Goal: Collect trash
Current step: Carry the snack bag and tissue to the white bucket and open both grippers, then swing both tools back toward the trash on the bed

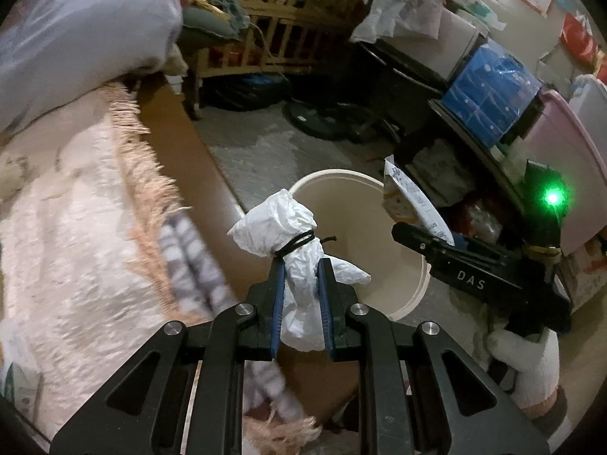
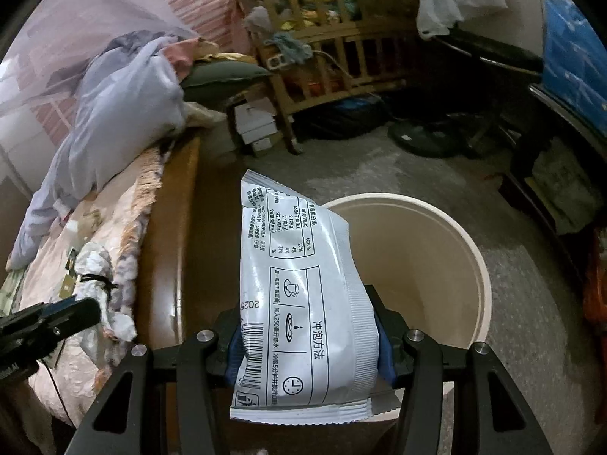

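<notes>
My left gripper (image 1: 301, 269) is shut on a crumpled white tissue wad (image 1: 282, 223) tied with a black band; it hangs just left of the rim of a cream bin (image 1: 411, 288) on the floor. In the right wrist view my right gripper (image 2: 307, 335) is shut on a silver printed food packet (image 2: 303, 288), held upright over the near left edge of the same bin (image 2: 436, 265). The bin's inside looks bare. The left view shows the right gripper (image 1: 428, 239) with the packet (image 1: 409, 201) at the bin's right rim. The right view shows the tissue wad (image 2: 100, 284) at lower left.
A bed with a fringed pale blanket (image 1: 95, 227) and brown wooden side board (image 2: 167, 250) runs along the left. A wooden crib (image 2: 334, 30) full of clutter stands behind. Dark shelving with a blue box (image 1: 489, 91) and pink tub (image 1: 569, 163) lines the right. A fan base (image 2: 425, 136) rests on the concrete floor.
</notes>
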